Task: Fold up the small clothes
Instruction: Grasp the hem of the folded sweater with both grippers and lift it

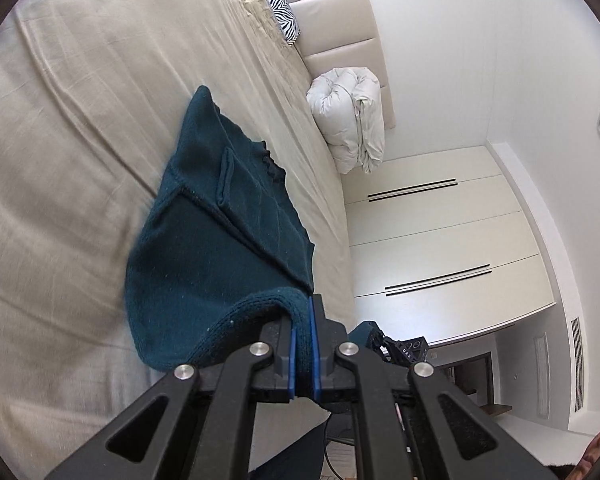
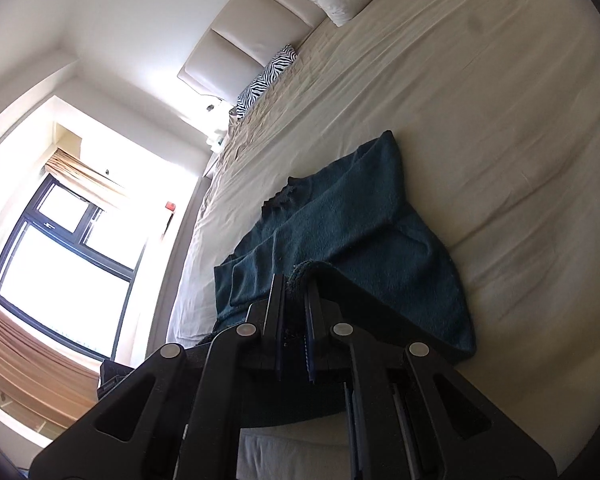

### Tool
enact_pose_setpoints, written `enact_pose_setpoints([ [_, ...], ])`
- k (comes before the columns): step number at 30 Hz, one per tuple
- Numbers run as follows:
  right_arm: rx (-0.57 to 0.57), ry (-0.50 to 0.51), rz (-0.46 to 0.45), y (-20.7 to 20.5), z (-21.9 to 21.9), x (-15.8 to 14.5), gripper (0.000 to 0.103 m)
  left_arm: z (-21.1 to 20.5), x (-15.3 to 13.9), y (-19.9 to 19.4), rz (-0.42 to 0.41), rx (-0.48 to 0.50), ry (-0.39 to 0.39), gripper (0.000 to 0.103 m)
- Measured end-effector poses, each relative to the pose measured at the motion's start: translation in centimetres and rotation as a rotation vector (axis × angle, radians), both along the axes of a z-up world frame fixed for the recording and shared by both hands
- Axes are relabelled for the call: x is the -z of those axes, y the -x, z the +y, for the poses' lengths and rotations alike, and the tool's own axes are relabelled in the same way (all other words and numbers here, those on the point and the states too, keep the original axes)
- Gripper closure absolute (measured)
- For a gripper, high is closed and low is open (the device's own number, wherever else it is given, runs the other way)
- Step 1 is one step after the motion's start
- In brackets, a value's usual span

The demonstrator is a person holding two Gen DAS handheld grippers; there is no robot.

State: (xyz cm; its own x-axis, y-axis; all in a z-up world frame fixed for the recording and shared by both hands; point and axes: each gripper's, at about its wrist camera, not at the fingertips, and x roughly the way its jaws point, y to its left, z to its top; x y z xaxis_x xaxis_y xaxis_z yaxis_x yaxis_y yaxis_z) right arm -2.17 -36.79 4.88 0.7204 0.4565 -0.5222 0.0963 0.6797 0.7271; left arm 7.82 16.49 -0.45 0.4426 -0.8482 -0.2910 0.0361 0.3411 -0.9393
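A dark teal knitted sweater (image 1: 216, 232) lies on the beige bed sheet (image 1: 80, 120), its sleeves folded across the body. My left gripper (image 1: 305, 320) is shut on the sweater's ribbed bottom hem, which is lifted off the bed and bunched between the blue pads (image 1: 311, 328). In the right wrist view the same sweater (image 2: 360, 232) stretches away from me on the sheet (image 2: 500, 120). My right gripper (image 2: 294, 300) is shut on another part of the lifted hem.
A rolled white duvet (image 1: 352, 116) and a zebra-print pillow (image 1: 278, 0) lie by the padded headboard (image 2: 236, 48). White wardrobe doors (image 1: 432, 240) stand beside the bed. A bright window (image 2: 60, 248) is past the bed's other side.
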Motion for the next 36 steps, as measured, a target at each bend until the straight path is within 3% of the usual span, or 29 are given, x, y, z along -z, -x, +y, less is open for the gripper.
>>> enact_pose_setpoints([
  [12,0.088,0.087,0.027,-10.2,-1.5,1.6,0.096,0.0,-0.2,-9.2,0.002,-0.036,0.005,0.096],
  [22,0.114,0.136,0.089,-18.2,-1.6,5.0,0.096,0.6,3.0,-15.9,0.085,-0.092,0.012,0.096],
  [33,0.158,0.128,0.169,-24.0,-2.5,8.7,0.096,-0.2,6.3,-20.8,0.139,-0.116,-0.038,0.095],
  [35,0.163,0.132,0.213,-24.7,-2.6,9.9,0.095,-0.2,6.8,-21.0,0.139,-0.112,-0.066,0.085],
  [36,0.165,0.136,0.226,-24.9,-2.6,10.4,0.094,-0.2,7.0,-20.9,0.136,-0.112,-0.069,0.067],
])
